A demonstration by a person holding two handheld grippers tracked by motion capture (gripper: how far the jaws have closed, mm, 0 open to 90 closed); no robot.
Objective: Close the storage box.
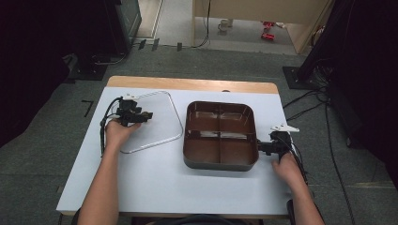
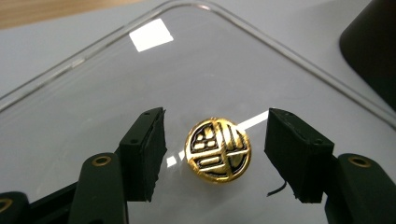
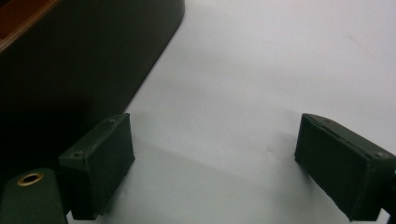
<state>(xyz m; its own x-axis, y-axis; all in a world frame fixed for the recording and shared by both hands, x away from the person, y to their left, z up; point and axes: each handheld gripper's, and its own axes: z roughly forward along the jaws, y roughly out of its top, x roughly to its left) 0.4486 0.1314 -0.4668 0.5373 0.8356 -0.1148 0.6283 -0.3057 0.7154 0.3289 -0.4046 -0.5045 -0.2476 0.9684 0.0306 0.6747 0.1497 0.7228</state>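
Gold emblem (image 2: 218, 149), no readable writing, between open left tool (image 2: 215, 158) jaws.

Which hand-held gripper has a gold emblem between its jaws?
The left hand-held gripper, open above the clear lid around its gold emblem; the right hand-held gripper frames bare table.

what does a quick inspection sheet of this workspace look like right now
surface: white table with a wood strip along the far edge
job's things: clear lid lying flat at left, gold sticker on it; brown tray at centre, four compartments, all bare
clutter: nothing seen
grippers: left gripper open over the lid, jaws either side of the sticker; right gripper open, beside the tray's right wall
cables: one trails from each gripper; more lie on the floor at right
surroundings: grey carpet, dark stands at both sides
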